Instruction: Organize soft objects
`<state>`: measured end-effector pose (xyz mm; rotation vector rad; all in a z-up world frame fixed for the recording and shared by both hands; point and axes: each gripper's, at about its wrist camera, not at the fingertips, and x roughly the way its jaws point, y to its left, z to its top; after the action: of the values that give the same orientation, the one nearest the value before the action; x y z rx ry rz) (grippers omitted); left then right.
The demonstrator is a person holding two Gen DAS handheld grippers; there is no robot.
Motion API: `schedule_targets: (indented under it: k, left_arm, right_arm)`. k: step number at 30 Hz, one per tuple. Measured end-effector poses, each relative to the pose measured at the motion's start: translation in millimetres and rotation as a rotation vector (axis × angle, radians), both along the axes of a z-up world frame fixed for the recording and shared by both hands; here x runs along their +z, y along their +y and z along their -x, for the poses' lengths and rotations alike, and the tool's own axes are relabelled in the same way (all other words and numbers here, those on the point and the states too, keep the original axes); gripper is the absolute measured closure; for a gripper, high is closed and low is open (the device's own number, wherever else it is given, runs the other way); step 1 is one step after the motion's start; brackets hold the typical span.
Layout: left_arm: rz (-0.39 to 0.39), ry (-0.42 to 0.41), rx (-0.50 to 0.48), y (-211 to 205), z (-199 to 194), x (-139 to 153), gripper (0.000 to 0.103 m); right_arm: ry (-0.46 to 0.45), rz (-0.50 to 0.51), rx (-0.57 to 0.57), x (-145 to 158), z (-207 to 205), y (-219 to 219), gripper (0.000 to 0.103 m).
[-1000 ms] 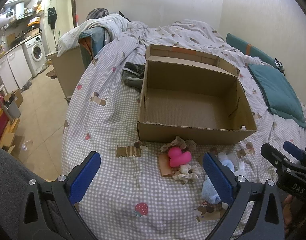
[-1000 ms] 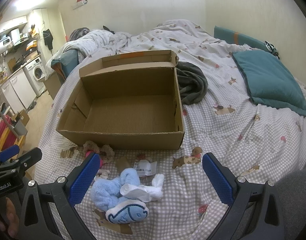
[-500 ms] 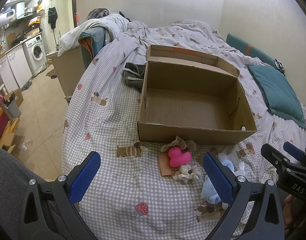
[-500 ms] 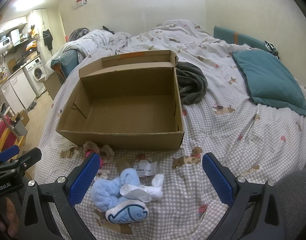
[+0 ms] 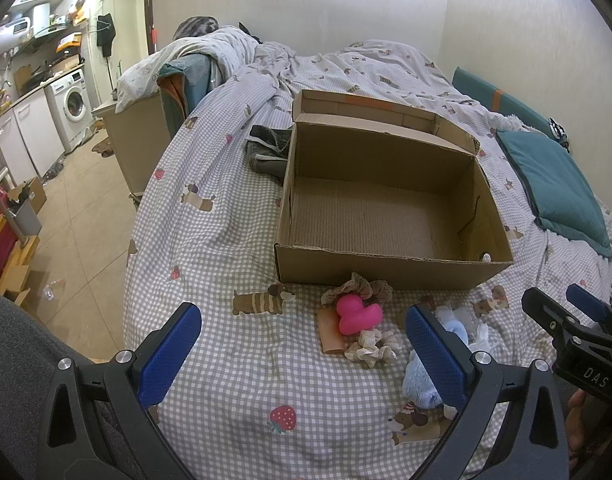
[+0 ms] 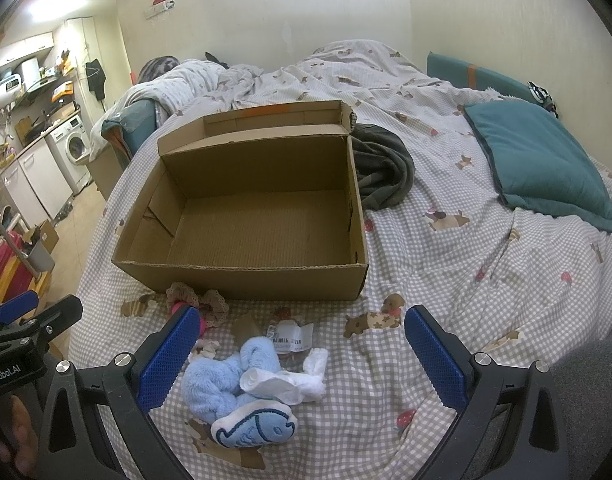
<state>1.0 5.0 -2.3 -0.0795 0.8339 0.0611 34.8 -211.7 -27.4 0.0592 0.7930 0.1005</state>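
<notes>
I hold both tools over the foot of the checked bed (image 6: pixel 445 264), each spread wide with nothing between its blue pads. Ahead of my right tool (image 6: pixel 298 354), just beyond its left pad, lies a heap of soft things: a pale blue plush toy (image 6: pixel 214 380), a white cloth (image 6: pixel 290 380) draped over it, and a small fish-shaped cushion (image 6: pixel 254 428) nearest me. My left tool (image 5: pixel 302 346) looks at a pink rubber duck (image 5: pixel 357 314) on a tan card, with a cream scrunchie (image 5: pixel 371 350) just before it and a brown frilled scrunchie (image 5: pixel 357 286) behind, touching the front wall of the open cardboard box (image 5: pixel 385 268). The box stands bare inside, past both heaps. A dark grey garment (image 6: pixel 381 168) lies against the box's far right side, and a teal pillow (image 6: pixel 541 160) rests well apart to the right.
</notes>
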Motion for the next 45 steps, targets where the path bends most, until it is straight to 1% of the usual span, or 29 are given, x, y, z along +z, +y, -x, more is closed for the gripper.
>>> schedule_targets:
  k: [30,33,36,41,45]
  left_arm:
    - [0.003,0.003,0.0,1.0,-0.6,-0.3,0.001]
    - [-0.001,0.019,0.005,2.7,-2.6,-2.4,0.001]
    - [0.003,0.052,0.012,7.9,-9.1,-3.2,0.001]
    - [0.036,0.144,0.044,22.8,-27.8,-4.1,0.001]
    - [0.005,0.203,0.04,22.0,-39.1,-8.9,0.001]
  right_arm:
    - [0.003,0.001,0.002,1.4,-1.4,2.4,0.0]
    - [0.001,-0.001,-0.004,2.7,-1.0,2.5,0.0]
    - [0.009,-0.032,-0.005,7.0,-2.3,-0.7,0.0]
    - [0.073,-0.118,-0.022,9.9,-13.4,-18.5,0.0]
    - [0.111,-0.114,-0.045,7.1,-20.4,-26.6,0.0]
